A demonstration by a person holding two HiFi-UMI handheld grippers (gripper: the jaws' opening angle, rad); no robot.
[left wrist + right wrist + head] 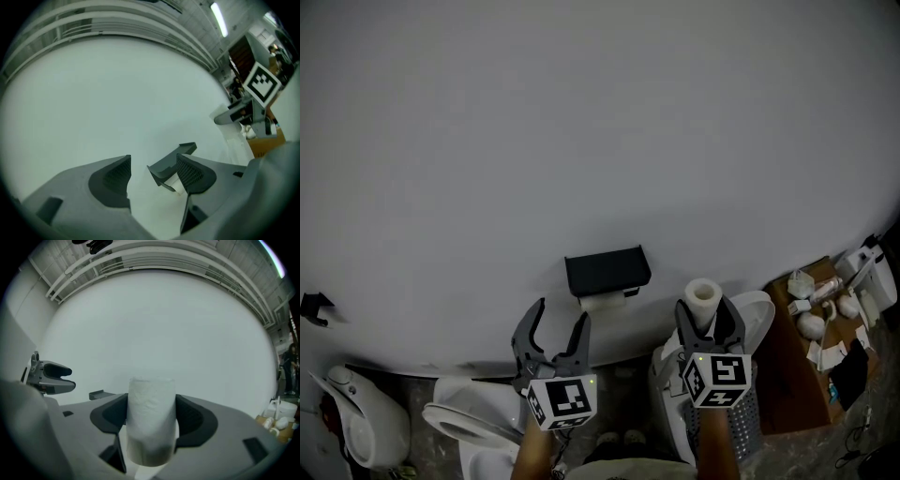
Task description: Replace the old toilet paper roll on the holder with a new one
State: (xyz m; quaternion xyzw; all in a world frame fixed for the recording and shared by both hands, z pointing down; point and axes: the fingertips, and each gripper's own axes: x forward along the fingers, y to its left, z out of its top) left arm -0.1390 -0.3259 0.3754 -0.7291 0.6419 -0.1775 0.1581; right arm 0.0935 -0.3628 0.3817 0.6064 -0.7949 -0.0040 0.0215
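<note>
Right gripper (pixel 707 314) holds the new toilet paper roll (pixel 151 413) upright, its two dark pads pressed on opposite sides of the roll's curved wall, with the jaws standing wide to fit it. The roll is white, full and plump, with its hollow core showing at the top in the head view. It is likely very light and soft: the layers give under pressure, so a hard squeeze would dent it and could flatten the core. The textured paper should not slip. A grip across the middle of the curved side, as now, looks right, since it leaves both core ends free for the holder.

Just to the left and slightly higher, a black holder (pixel 607 270) is fixed to the plain white wall (pixel 581 141). A small white remnant of the old roll (pixel 602 302) hangs beneath it, not yet removed.

Below the holder, the left gripper (pixel 562 314) points level at the wall, jaws apart and empty, near the holder without touching it.

Further out, a white toilet (pixel 459 422) sits at lower left and a cluttered wooden table (pixel 797 375) at far right.
</note>
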